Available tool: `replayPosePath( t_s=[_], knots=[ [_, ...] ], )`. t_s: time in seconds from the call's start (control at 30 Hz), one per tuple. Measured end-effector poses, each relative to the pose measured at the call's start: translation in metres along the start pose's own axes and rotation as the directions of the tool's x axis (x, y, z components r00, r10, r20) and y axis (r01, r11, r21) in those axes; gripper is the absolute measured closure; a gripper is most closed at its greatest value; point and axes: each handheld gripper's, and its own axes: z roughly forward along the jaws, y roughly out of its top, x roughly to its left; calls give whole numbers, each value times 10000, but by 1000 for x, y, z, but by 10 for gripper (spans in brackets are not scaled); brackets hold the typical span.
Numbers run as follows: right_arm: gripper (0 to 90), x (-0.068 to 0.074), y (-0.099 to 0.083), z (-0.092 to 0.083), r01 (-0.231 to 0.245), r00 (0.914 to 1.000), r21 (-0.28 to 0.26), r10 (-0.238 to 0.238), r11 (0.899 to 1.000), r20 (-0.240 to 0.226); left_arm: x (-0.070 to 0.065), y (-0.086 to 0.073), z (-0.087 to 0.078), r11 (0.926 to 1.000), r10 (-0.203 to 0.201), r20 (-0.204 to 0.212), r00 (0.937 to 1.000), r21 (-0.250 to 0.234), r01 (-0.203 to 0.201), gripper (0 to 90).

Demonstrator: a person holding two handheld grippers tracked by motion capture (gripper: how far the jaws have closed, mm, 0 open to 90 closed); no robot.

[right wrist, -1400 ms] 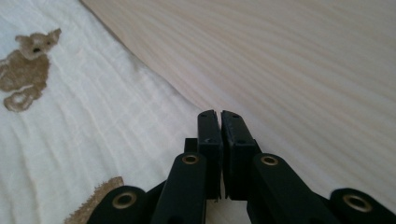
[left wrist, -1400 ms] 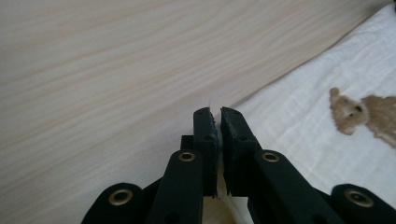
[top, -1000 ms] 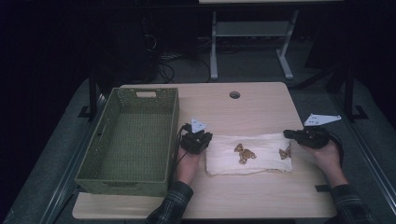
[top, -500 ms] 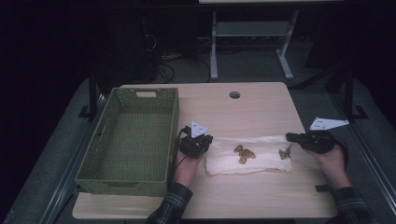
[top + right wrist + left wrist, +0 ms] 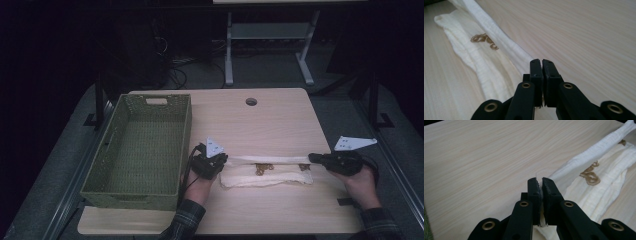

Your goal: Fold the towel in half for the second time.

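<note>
Cloth (image 5: 267, 172) stretches between left hand-held gripper (image 5: 221, 161) and right hand-held gripper (image 5: 313, 158).

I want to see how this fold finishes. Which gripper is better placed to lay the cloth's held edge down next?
Neither alone, probably. The left gripper and right gripper are each shut on one end of the white cloth, its far edge stretched taut between them. Both seem equally placed, so likely they lower it together.
</note>
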Motion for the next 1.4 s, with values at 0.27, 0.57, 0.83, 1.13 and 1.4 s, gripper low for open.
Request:
replayPosePath(
  t_s=[0.27, 0.57, 0.83, 1.13, 1.4],
  knots=[
    [870, 11, -9, -6, 220, 9997, 141, -219, 9997, -76, -10, -8, -4, 9995, 270, 111, 9996, 175, -272, 850],
    [867, 21, -24, -7, 244, 9992, 633, -223, 9977, -334, -22, -19, 0, 9957, 614, 137, 9980, 680, -622, 848],
    [750, 25, -22, -17, 66, 9971, 306, -43, 9995, -759, -28, -13, -16, 9986, 474, 768, 9959, 205, -491, 746],
    [865, 28, -20, -18, 211, 9969, 341, -184, 9992, -771, -28, -14, -12, 9990, 162, 1442, 9894, 387, -220, 789],
    [894, 35, -29, 2, 485, 9952, 1447, -354, 9883, -917, -34, -28, 10, 9848, 498, 1629, 9854, 1564, -757, 795]
  ],
)
